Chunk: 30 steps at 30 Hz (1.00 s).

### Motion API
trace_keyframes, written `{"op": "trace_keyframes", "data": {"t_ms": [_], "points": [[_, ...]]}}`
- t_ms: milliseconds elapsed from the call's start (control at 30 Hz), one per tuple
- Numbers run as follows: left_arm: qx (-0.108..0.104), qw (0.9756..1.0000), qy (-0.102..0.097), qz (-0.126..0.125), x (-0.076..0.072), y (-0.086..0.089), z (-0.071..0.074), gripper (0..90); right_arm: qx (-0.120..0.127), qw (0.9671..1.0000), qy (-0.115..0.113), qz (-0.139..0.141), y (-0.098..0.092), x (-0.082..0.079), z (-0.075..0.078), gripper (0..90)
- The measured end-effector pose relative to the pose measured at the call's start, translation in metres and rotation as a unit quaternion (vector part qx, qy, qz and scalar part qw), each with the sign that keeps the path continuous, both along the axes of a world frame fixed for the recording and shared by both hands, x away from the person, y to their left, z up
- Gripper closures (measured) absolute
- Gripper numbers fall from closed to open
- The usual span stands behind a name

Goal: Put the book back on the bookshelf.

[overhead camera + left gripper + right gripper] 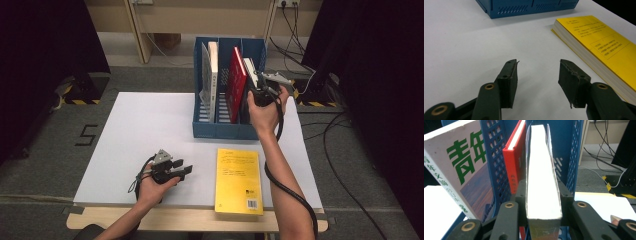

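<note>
**Two grippers, one book going into the blue rack**

Two jaws of our right gripper sit either side of the white book, and the pads look to be touching its covers near the lower end; we read that as a grip, though a light one. The book stands upright in the rightmost slot of the blue file rack, just right of the red book. To do this well, we would keep the book square to the slot walls, settle it on the rack floor, then part the jaws evenly and draw straight back so neither pad drags the cover or tips the red book.

Our left gripper rests low over the table, well in front of the rack, jaws apart with nothing between them.

The right gripper view gives us the contact at the pads and the green-lettered book beyond the divider. The high view gives us the whole rack and the yellow book lying flat just in front of it. The left gripper view adds that book's thick page edge.
</note>
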<state>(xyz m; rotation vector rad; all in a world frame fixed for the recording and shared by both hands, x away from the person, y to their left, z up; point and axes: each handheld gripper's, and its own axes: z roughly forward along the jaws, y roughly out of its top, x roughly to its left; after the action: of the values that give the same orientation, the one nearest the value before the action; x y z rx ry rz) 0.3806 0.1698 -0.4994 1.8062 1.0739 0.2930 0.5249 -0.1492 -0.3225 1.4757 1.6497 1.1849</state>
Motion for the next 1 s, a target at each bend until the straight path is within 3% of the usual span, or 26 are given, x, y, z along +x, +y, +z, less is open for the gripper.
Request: {"op": "trace_keyframes", "data": {"t_ms": [400,500,833,1000], "points": [[-0.002,1.0000,0.001,0.000,0.000,0.000,0.000,48.6,0.000,1.0000,-0.003,-0.005,0.003,-0.010,-0.001,68.8],[-0.001,1.0000,0.001,-0.001,0.000,-0.001,0.000,48.7,-0.009,0.9999,-0.010,-0.007,0.003,-0.013,0.002,68.8],[-0.001,1.0000,0.002,0.000,0.000,-0.001,0.000,48.6,-0.029,0.9996,0.000,-0.008,0.005,-0.012,0.005,70.6],[0.000,1.0000,0.001,-0.001,0.000,-0.001,0.000,48.7,-0.024,0.9997,0.010,-0.003,0.005,-0.010,0.007,69.8]]}}
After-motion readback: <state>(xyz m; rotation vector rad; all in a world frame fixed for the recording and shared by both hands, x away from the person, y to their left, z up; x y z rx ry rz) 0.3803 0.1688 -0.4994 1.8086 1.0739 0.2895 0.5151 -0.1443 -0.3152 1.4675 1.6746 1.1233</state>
